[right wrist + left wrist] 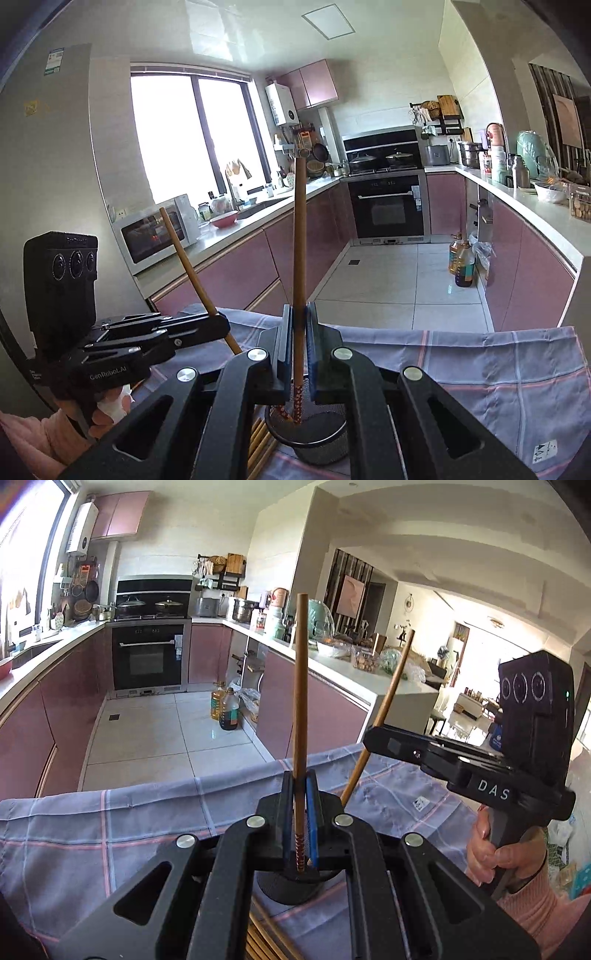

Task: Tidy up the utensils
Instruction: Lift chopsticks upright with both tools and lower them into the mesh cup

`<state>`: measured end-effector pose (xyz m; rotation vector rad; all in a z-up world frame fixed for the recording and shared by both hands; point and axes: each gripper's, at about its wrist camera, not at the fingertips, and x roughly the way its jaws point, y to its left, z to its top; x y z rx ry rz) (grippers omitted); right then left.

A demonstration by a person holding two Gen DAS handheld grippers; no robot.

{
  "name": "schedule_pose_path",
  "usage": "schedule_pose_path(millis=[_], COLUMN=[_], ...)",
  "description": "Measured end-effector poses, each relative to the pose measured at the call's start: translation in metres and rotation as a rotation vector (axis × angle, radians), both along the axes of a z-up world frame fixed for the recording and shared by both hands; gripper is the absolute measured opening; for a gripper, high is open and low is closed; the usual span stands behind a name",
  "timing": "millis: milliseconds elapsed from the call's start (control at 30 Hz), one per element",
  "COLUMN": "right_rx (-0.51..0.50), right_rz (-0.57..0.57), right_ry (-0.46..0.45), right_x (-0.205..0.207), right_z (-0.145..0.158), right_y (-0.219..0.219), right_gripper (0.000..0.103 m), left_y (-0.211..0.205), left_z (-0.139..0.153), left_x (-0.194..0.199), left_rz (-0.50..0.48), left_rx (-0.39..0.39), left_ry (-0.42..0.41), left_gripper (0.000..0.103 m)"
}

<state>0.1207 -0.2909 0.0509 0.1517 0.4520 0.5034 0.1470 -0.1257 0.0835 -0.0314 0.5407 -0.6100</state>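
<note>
Each gripper holds one chopstick above the round black mesh holder (314,439), which stands on the checked blue-grey cloth (480,373) and serves as the landmark here. The left gripper (300,812) is closed on a long brown wooden chopstick with a patterned red tip (300,701); the stick is upright and its tip is just over the holder's opening. The right gripper (299,350) also clamps a brown wooden chopstick (299,240), nearly upright, with its patterned tip already inside the holder. Beside the holder, on the cloth, lie more loose wooden chopsticks (258,443).

The step in hand seems to be the placing of chopsticks into the holder. The next move probably calls for lowering each stick further, then opening the jaws gently so the stick leans on the rim and does not fall out.
</note>
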Motion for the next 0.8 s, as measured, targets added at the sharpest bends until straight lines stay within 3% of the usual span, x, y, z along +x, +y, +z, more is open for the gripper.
schedule_pose_path(millis=[300,567,667,733,800], right_rx=[-0.093,-0.108,-0.101,-0.1,-0.104], right_rz=[0.05,0.024,0.01,-0.006,-0.022], right_ry=[0.176,0.222,0.221,0.211,0.194], right_x=[0.02,0.039,0.042,0.041,0.039], right_z=[-0.036,-0.048,-0.048,-0.048,-0.046], right_y=[0.023,0.028,0.03,0.03,0.029], right_gripper=[0.006,0.007,0.009,0.014,0.019], left_y=[-0.021,-0.016,-0.015,-0.011,-0.004], left_z=[-0.062,-0.071,-0.073,-0.073,-0.073], left_x=[0.018,0.039,0.043,0.043,0.041], left_rz=[-0.039,-0.02,-0.004,0.013,0.032], left_rx=[0.106,0.129,0.125,0.118,0.109], left_ry=[0.123,0.139,0.139,0.137,0.123], left_gripper=[0.007,0.008,0.014,0.026,0.027])
